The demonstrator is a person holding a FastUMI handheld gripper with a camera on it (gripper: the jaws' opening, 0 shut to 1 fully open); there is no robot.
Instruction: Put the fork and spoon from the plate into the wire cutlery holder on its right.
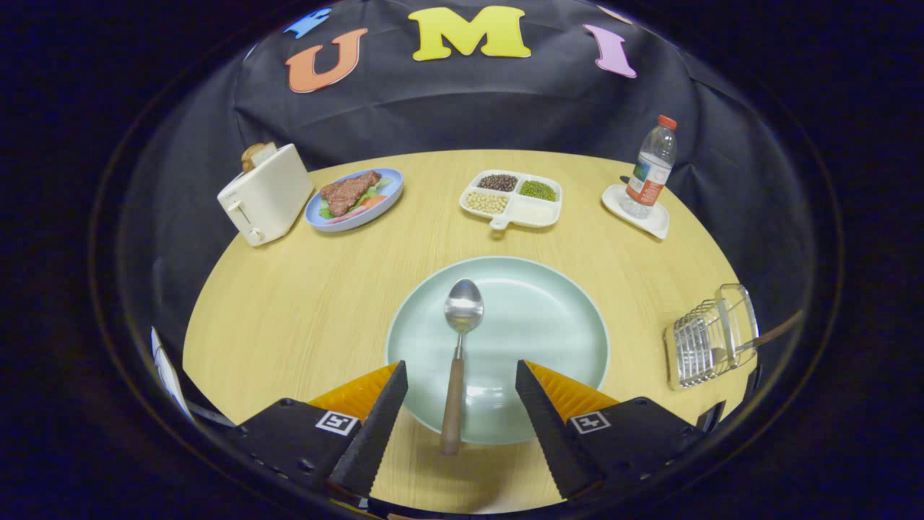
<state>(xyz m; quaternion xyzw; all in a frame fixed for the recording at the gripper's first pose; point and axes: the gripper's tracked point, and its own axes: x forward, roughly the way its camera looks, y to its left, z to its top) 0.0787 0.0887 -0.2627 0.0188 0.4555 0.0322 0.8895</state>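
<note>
Gripper view shows us the spoon [462, 339] lying on the plate [563, 318], its wooden handle between the spread fingers of our tool [462, 390], lined up for a pinch, with the wire cutlery holder [711, 336] waiting well right on the surface [303, 303].

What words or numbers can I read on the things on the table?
Water bottle label: too small and blurred to read.
Square markers on the gripper: black-and-white patterns, no words.
Spoon, its handle between the open fingers: nothing written on it.
</note>
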